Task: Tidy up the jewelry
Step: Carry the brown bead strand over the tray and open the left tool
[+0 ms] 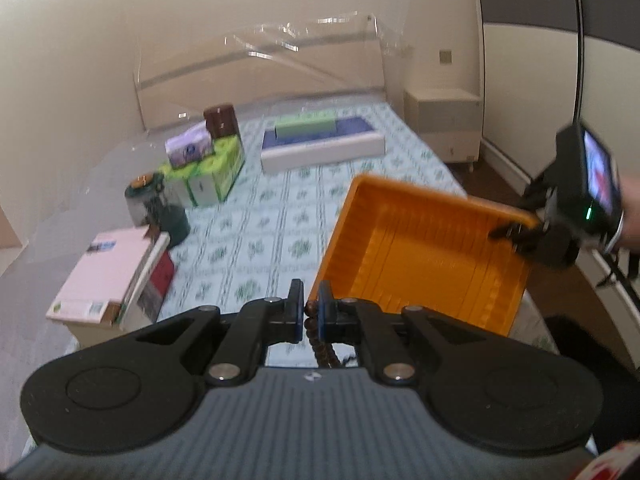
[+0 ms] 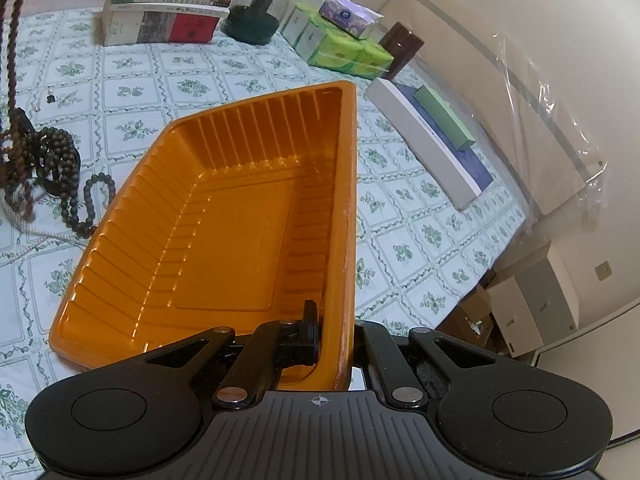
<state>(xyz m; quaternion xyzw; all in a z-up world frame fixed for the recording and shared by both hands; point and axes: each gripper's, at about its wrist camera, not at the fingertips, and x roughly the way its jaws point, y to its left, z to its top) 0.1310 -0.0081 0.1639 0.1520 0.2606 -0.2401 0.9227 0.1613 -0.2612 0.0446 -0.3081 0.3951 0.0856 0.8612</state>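
Brown beads: a brown bead strand (image 1: 320, 344) is being pinched between the blue pads of the left gripper (image 1: 313, 308), its jaws nearly closed on it, the beads dangling toward 6 o'clock.
Right gripper: the right gripper (image 2: 331, 330) is clamping the orange tray's wall, one finger inside, the other hidden behind the rim.
Orange tray: the ribbed orange tray (image 2: 208, 216) is sitting tilted above the bedspread, nothing lying inside it.
Bead pile: dark beaded jewelry (image 2: 60, 164) is lying heaped on the cloth at 9 o'clock of the tray; strands are hanging down the right wrist view's left edge.
Surface: a white bedspread with green flower squares (image 2: 404, 240) is covering the bed.
Far clutter: stacked books (image 2: 160, 12), a dark glass jar (image 2: 256, 8), green tissue packs (image 2: 340, 48) and a flat white box (image 2: 432, 144) are running from 11 to 2 o'clock.
Room: beige walls and a headboard wrapped in clear plastic (image 1: 260, 76) are closing the far end; a white nightstand (image 1: 444, 120) is standing at 1 o'clock.
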